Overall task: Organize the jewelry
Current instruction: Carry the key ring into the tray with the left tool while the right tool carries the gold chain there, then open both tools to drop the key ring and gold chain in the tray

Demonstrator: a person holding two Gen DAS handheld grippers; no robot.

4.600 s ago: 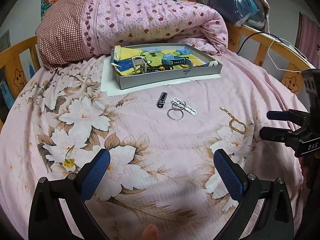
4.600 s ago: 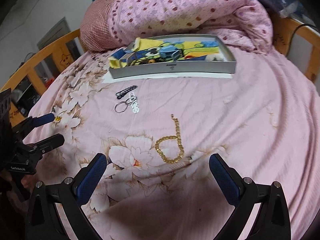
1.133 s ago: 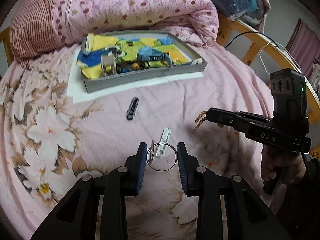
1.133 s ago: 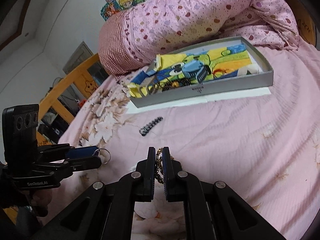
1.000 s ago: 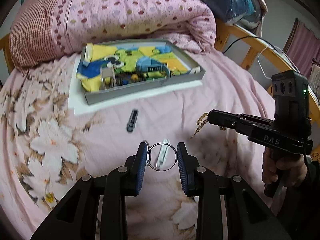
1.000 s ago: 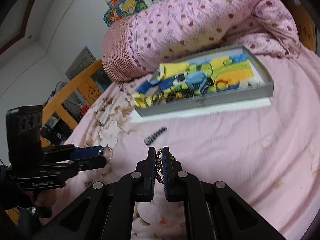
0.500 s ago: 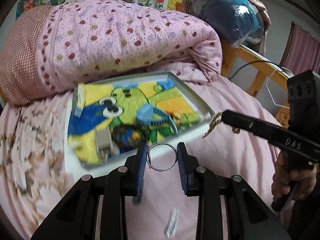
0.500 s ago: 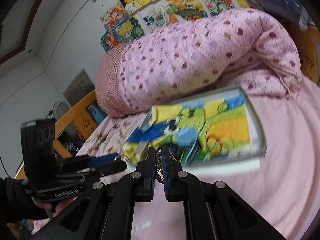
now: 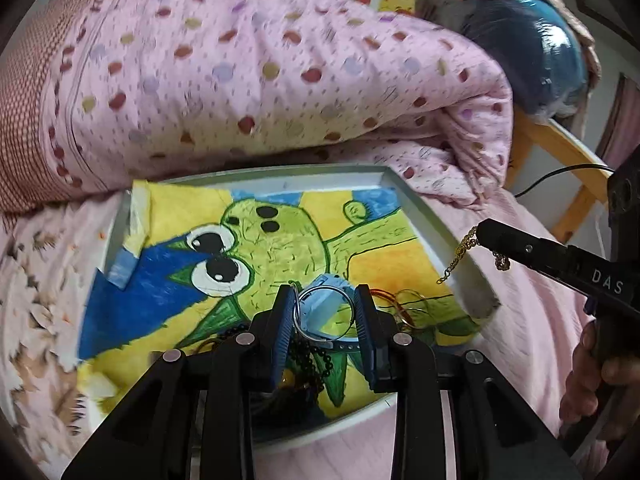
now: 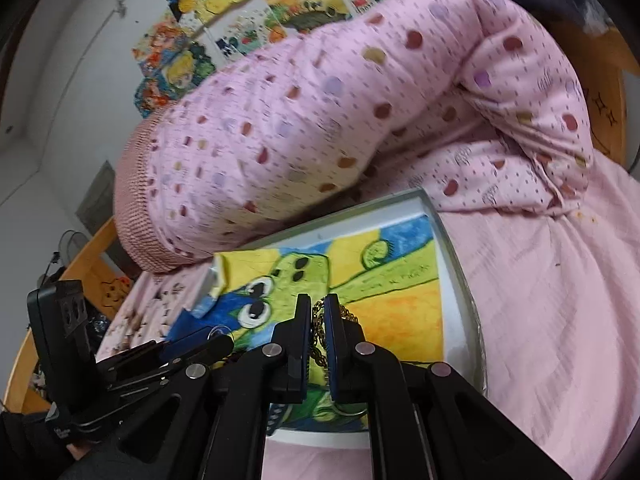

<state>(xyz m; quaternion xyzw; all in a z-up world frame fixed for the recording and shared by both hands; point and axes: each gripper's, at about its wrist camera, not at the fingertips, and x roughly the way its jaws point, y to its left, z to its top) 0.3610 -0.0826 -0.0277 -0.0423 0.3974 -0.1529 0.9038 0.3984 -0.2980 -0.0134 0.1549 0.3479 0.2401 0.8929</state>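
Observation:
My left gripper [image 9: 324, 312] is shut on a silver ring [image 9: 323, 338] and holds it above the grey tray [image 9: 424, 216], which is lined with a green cartoon drawing. My right gripper [image 10: 318, 320] is shut on a gold chain [image 10: 319, 332] and hovers over the tray's near right part [image 10: 460, 292]. In the left wrist view the chain [image 9: 460, 256] dangles from the right gripper's tip above the tray's right rim. A blue watch [image 9: 320, 304], black beads [image 9: 308, 356] and thin gold rings [image 9: 404, 304] lie in the tray under the left gripper.
A rolled pink dotted quilt [image 9: 260, 76] lies right behind the tray. A blue bundle [image 9: 532, 52] sits at the back right by the wooden bed rail [image 9: 560, 160]. The pink floral sheet [image 9: 36, 320] surrounds the tray. Posters [image 10: 248, 12] cover the wall.
Both grippers have moved forward from the sheet to above the tray, each carrying its item. The tray now fills both views.

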